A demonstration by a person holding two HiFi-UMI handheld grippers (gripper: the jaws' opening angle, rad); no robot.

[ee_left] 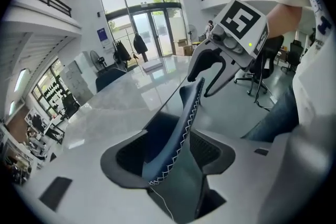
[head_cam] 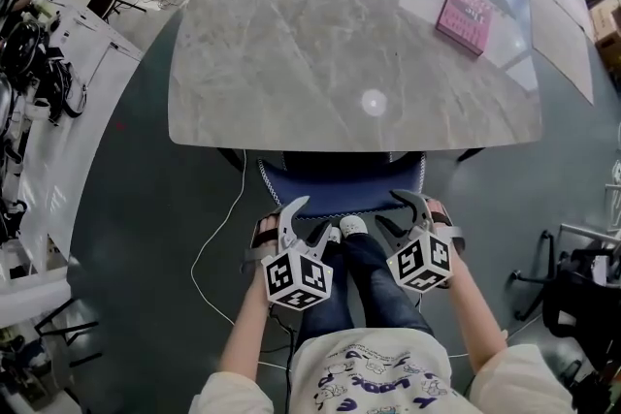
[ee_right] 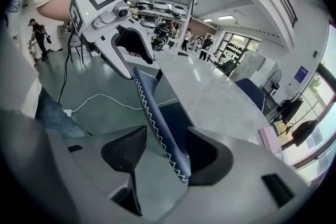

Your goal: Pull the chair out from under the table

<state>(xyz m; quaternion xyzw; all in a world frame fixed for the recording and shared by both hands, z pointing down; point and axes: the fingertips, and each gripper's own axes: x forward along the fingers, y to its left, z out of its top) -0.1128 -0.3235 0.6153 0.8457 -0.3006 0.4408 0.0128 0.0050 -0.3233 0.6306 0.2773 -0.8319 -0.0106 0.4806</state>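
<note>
Head view has the chair (head_cam: 340,181) tucked right under the near edge of the table (head_cam: 291,44), so only its curved backrest pokes out. It's dark blue padded stuff with white zigzag stitching along the rim, which is super clear in the left gripper view (ee_left: 181,134) and the right gripper view (ee_right: 163,134).

The left gripper (head_cam: 309,218) straddles the backrest's left end with its jaws spread wide. The rim sits between them but they aren't squeezing it. The right gripper (head_cam: 400,213) does the same at the other end, gapped open around the edge with no clamp on it.

The tabletop is glossy grey marble-look with rounded corners, and a pink book (head_cam: 464,17) lies near the far right corner. Behind the chair the dark floor (head_cam: 146,208) is tight, because the person's shoes (head_cam: 351,226) are just behind it. A thin white cable (head_cam: 209,247) loops to the left.
</note>
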